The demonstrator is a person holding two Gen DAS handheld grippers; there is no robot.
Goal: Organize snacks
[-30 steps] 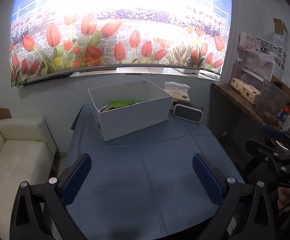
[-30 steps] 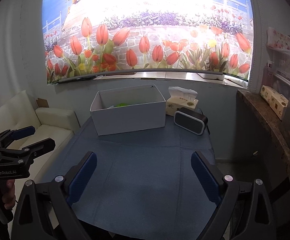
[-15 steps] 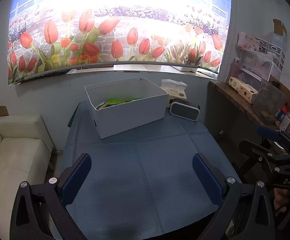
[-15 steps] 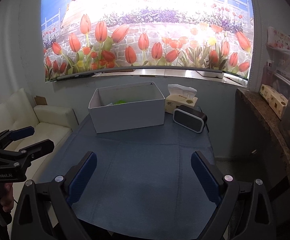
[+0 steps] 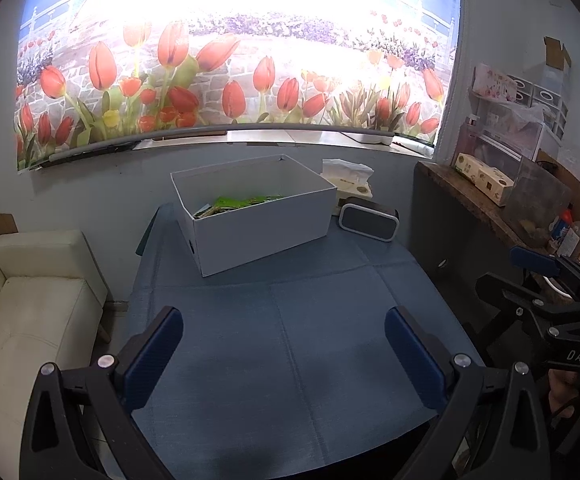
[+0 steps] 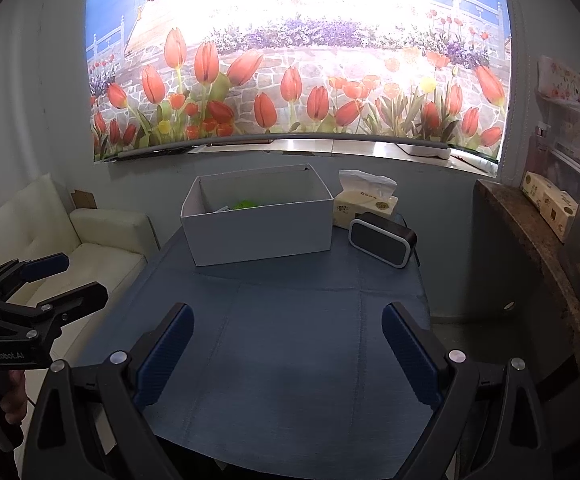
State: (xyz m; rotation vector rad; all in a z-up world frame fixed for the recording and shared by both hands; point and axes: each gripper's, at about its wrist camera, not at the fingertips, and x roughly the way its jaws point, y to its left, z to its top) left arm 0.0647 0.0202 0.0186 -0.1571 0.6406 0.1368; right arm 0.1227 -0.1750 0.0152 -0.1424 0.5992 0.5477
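Left wrist view shows your left tool point(image 5: 283, 340) and right tool point(image 6: 287, 338) both released, empty, drawing back from the white cardboard box point(image 5: 265, 232) holding green snack packets point(image 5: 241, 202) at the bench's far edge; sorting looks finished.
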